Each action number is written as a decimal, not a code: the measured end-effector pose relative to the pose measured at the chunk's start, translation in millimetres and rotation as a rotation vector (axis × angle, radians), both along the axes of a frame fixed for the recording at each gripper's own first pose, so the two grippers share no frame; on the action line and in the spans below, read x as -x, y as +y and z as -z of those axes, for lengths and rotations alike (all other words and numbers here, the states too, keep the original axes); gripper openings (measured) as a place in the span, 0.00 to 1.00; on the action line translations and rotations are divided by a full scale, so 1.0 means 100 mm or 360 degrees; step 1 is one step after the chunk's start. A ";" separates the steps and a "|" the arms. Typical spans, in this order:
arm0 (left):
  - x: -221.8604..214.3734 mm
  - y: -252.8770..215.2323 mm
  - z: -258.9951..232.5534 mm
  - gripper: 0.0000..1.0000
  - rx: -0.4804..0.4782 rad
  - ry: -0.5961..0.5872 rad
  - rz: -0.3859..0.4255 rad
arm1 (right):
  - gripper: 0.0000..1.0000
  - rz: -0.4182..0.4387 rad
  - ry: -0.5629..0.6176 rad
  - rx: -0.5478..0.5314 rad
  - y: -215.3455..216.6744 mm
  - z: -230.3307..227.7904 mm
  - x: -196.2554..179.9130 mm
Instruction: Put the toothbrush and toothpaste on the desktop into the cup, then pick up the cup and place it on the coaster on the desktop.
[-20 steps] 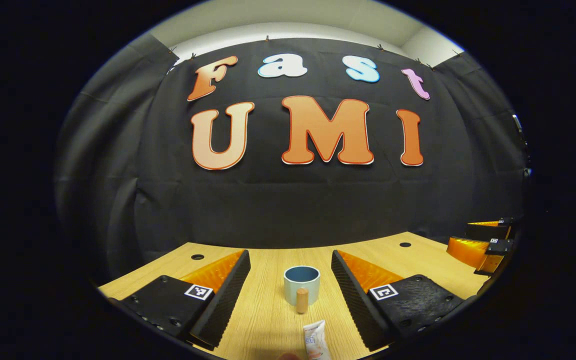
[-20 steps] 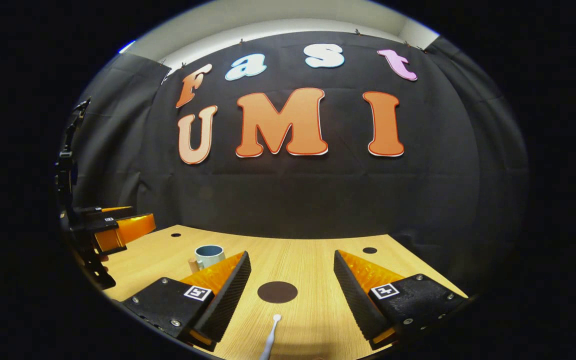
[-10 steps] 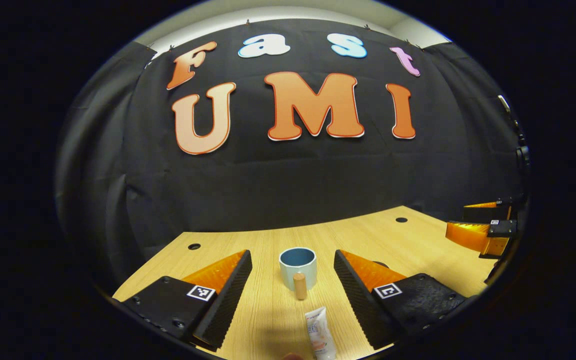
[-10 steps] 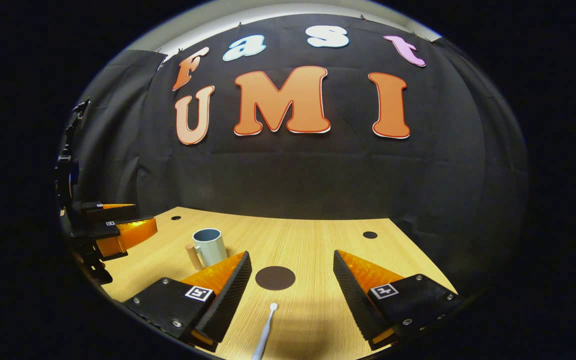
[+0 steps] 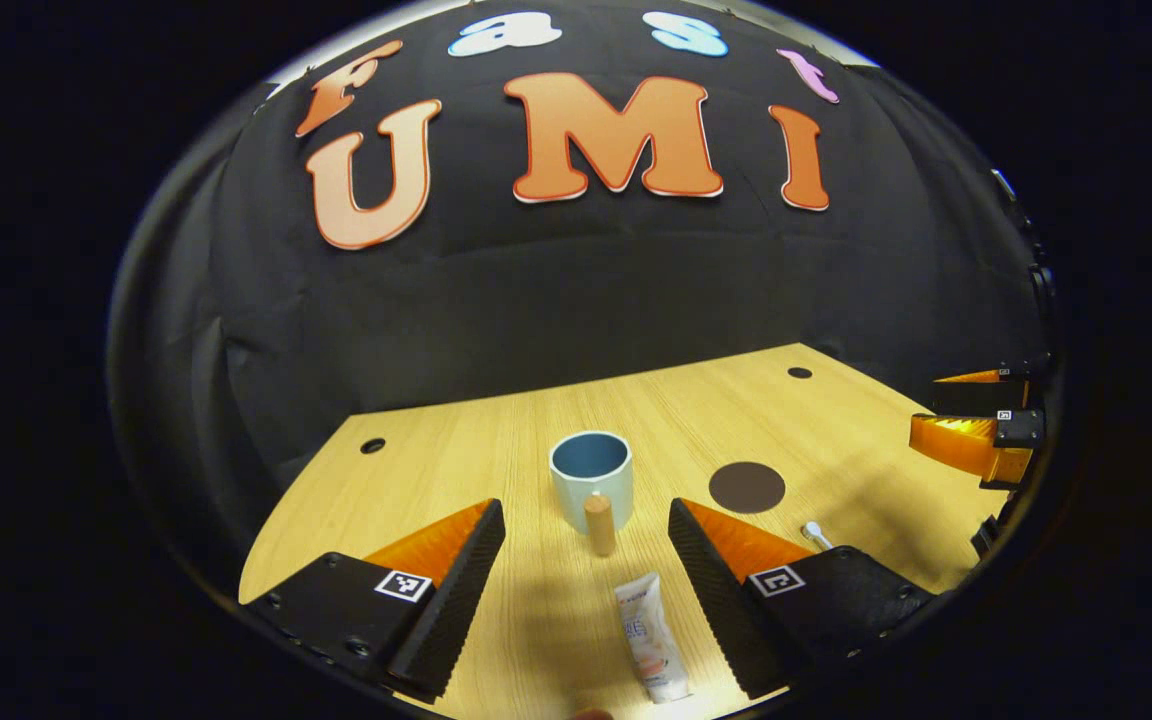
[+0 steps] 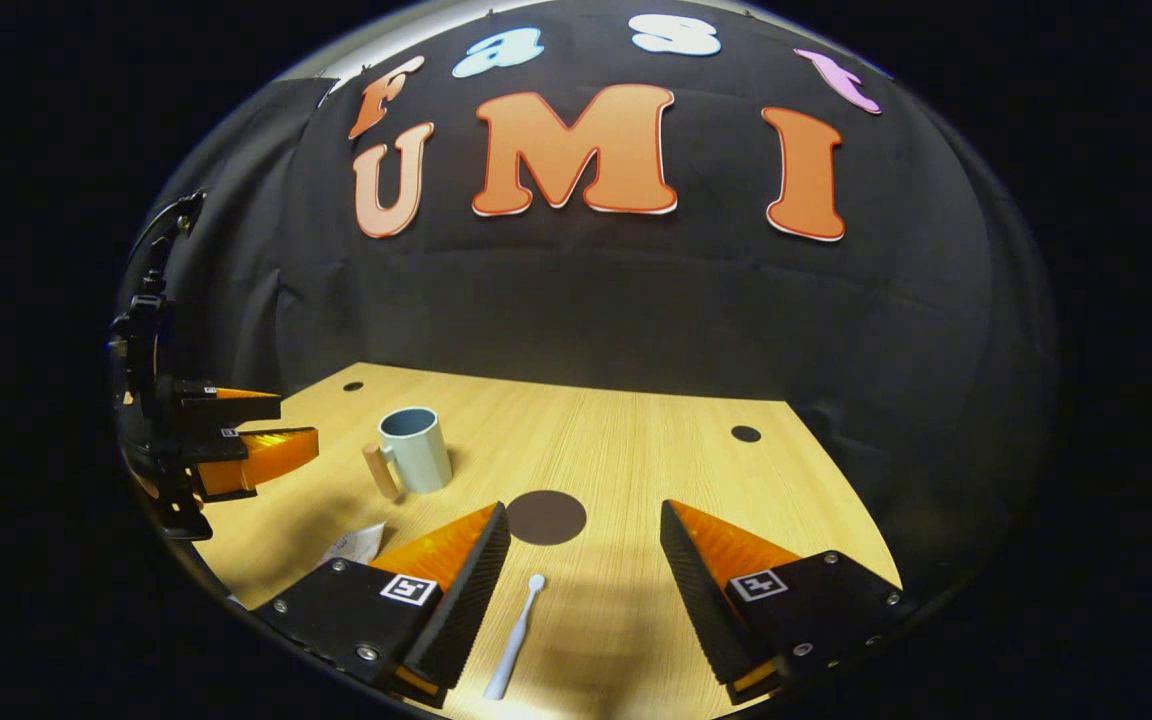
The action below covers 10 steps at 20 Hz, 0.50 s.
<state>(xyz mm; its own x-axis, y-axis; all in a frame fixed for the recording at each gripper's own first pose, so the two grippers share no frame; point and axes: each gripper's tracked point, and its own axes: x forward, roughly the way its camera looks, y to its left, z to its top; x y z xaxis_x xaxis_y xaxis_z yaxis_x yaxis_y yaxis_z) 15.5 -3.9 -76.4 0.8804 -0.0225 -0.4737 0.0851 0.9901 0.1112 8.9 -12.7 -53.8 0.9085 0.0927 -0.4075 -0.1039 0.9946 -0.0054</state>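
Nothing of the task is done yet, as far as I can judge: both items lie on the desktop [image 5: 456, 460] and the cup [image 5: 591, 478] is empty. The left gripper [image 5: 581, 560] is held above the wood with its two fingers wide apart and nothing between them that it touches. The toothpaste [image 5: 651, 650] lies flat just below and between its fingertips, a little toward its right finger, and the cup stands straight ahead of it, upright, with the wooden handle turned toward the gripper. The coaster [image 5: 747, 487] is ahead and to its right, beyond the right finger, with nothing on it. The right gripper [image 6: 584, 570] is also spread open and holds nothing. The toothbrush [image 6: 514, 640] lies on the wood between its fingers, nearer to its left finger, with the head pointing forward to the coaster [image 6: 546, 516], which is directly ahead. The cup [image 6: 416, 450] is farther off to its left. What is left, in my opinion, is everything: to grasp the toothpaste and the toothbrush, to drop both into the cup, then to lift the cup and set it on the coaster.
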 end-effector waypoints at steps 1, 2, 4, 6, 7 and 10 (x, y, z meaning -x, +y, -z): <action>0.00 -0.03 0.06 0.99 0.0031 0.0057 0.0007 | 0.88 -0.0012 0.0034 -0.0006 0.02 0.04 0.00; -0.01 -0.05 0.15 0.99 0.0055 0.0119 0.0023 | 0.87 -0.0030 0.0068 -0.0008 0.05 0.06 0.00; 0.02 -0.08 0.30 0.99 0.0079 0.0222 0.0040 | 0.85 -0.0062 0.0133 -0.0007 0.08 0.12 0.00; 0.05 -0.10 0.41 0.99 0.0098 0.0317 0.0052 | 0.81 -0.0081 0.0211 -0.0002 0.11 0.19 -0.01; 0.06 -0.12 0.44 0.99 0.0110 0.0370 0.0055 | 0.81 -0.0091 0.0248 0.0003 0.12 0.25 -0.01; 0.15 -0.18 0.57 0.99 0.0188 0.0537 0.0083 | 0.77 -0.0118 0.0366 -0.0008 0.18 0.46 0.02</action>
<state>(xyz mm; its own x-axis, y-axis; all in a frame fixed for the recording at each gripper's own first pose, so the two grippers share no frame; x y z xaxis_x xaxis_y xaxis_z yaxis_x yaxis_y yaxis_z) 0.5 -21.9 -133.6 0.6711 -0.1354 -0.7289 0.1482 0.9878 -0.0470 7.0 5.3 -99.6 0.7824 0.1581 -0.6024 -0.1742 0.9842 0.0320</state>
